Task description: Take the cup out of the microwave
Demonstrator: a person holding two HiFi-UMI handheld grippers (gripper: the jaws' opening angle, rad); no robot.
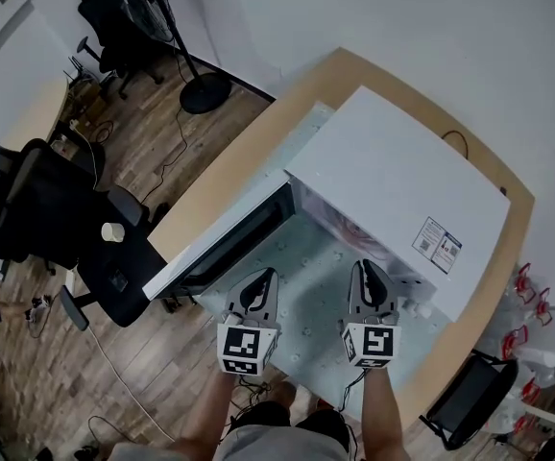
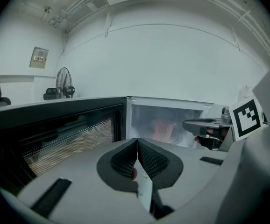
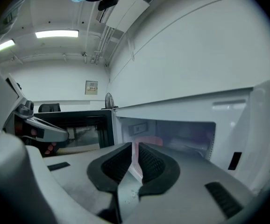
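Pink cup (image 2: 164,129), one, inside open microwave (image 1: 402,190); left hand-held gripper (image 1: 265,277), right hand-held gripper (image 1: 365,269) clenched.

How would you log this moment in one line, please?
door: open | cup: inside microwave | left gripper: shut, empty, before opening | right gripper: shut, empty, before opening

A table (image 1: 222,166) with a pale wooden top and a rounded far edge carried everything. A light, dotted mat (image 1: 306,291) covered its middle and near part, leaving a strip of bare wood along the left side and around the far and right edges. The white microwave (image 1: 402,185) stood on the mat toward the far right. Its door (image 1: 222,246) was swung open to the left, the free end near the table's near-left corner. A thin dark cable (image 1: 455,142) lay on the bare wood beyond the microwave.
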